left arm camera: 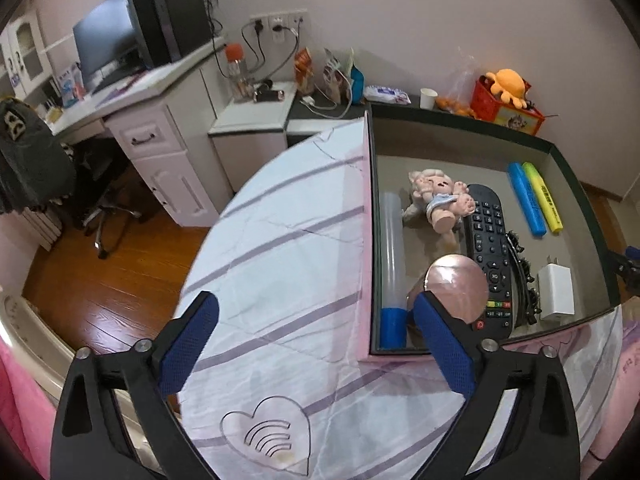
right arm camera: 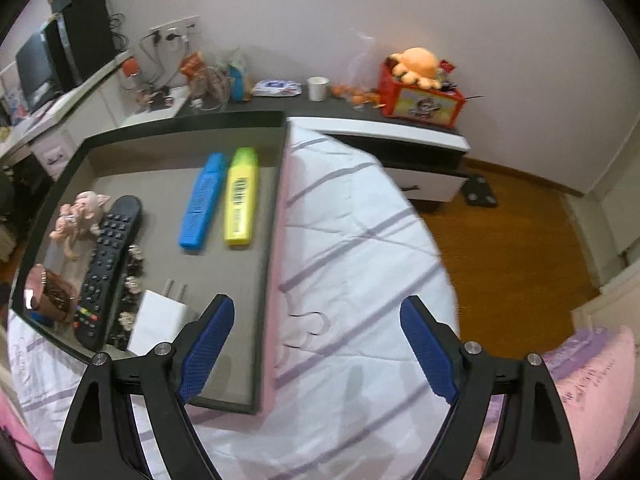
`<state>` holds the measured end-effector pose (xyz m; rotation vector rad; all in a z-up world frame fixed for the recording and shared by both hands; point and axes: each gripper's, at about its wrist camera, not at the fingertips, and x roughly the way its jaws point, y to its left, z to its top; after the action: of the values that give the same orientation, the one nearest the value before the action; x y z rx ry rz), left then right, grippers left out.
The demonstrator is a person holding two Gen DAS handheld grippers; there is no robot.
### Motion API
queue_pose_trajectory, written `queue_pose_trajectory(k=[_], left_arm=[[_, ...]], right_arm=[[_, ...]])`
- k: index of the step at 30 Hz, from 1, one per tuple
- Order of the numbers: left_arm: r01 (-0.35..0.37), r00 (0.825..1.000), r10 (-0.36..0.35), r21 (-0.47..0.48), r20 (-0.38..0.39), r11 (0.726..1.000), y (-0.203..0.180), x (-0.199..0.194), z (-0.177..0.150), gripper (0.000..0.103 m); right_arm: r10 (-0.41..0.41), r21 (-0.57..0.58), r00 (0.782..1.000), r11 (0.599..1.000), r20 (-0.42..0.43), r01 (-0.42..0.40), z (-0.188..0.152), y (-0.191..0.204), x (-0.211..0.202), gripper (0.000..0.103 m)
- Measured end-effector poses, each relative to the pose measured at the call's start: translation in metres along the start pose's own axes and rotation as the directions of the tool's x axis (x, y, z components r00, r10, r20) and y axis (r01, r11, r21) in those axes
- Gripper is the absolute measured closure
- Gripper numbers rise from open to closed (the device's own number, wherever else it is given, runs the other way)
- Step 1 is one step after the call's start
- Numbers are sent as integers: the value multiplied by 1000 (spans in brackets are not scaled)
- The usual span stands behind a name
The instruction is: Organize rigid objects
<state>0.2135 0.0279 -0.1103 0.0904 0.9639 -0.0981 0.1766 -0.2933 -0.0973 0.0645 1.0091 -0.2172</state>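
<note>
A dark-rimmed box (left arm camera: 576, 184) (right arm camera: 276, 216) with a grey floor sits on the striped bedsheet. Inside lie a blue highlighter (left arm camera: 526, 199) (right arm camera: 202, 200), a yellow highlighter (left arm camera: 543, 197) (right arm camera: 240, 196), a black remote (left arm camera: 489, 252) (right arm camera: 108, 264), a small doll (left arm camera: 438, 198) (right arm camera: 80, 216), a white charger (left arm camera: 556, 294) (right arm camera: 158, 322), a black hair clip (left arm camera: 524, 280) (right arm camera: 130, 280), a pink round mirror (left arm camera: 458, 288) (right arm camera: 48, 292) and a clear tube with a blue cap (left arm camera: 392, 264). My left gripper (left arm camera: 316, 320) is open and empty, left of the box. My right gripper (right arm camera: 318, 320) is open and empty, over the box's right edge.
A nightstand behind the box holds a paper cup (left arm camera: 428, 98) (right arm camera: 318, 88), a red box with an orange plush (left arm camera: 508, 96) (right arm camera: 420, 88) and a tissue pack (left arm camera: 386, 94). A white desk with a monitor (left arm camera: 108, 44) stands at left. Wooden floor (right arm camera: 512, 248) lies beyond the bed.
</note>
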Motion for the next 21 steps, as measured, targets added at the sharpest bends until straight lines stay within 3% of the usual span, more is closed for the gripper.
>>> queue_pose_trajectory(k=[1, 3, 8, 11, 16, 18, 21], left_arm=[[12, 1000, -12, -2, -9, 1000, 0, 5, 1, 9], [36, 999, -36, -10, -30, 999, 0, 15, 2, 21], [58, 996, -58, 2, -64, 998, -5, 38, 9, 29], [89, 994, -88, 9, -63, 996, -8, 39, 12, 38], [144, 988, -141, 44, -60, 989, -11, 34, 7, 48], [144, 988, -141, 50, -61, 988, -11, 31, 3, 48], [147, 988, -144, 60, -62, 987, -12, 27, -2, 49]], right_arm=[[14, -1, 1000, 1000, -3, -14, 1, 1, 3, 17], [30, -4, 999, 1000, -14, -30, 3, 5, 12, 17], [77, 3, 996, 997, -32, -77, 8, 8, 29, 17], [113, 3, 992, 994, -47, -113, 11, 10, 39, 31], [159, -25, 982, 986, -107, -162, 7, 14, 55, 63], [184, -48, 977, 981, -104, -190, 3, 17, 56, 70], [174, -83, 978, 979, -112, -184, 0, 18, 52, 71]])
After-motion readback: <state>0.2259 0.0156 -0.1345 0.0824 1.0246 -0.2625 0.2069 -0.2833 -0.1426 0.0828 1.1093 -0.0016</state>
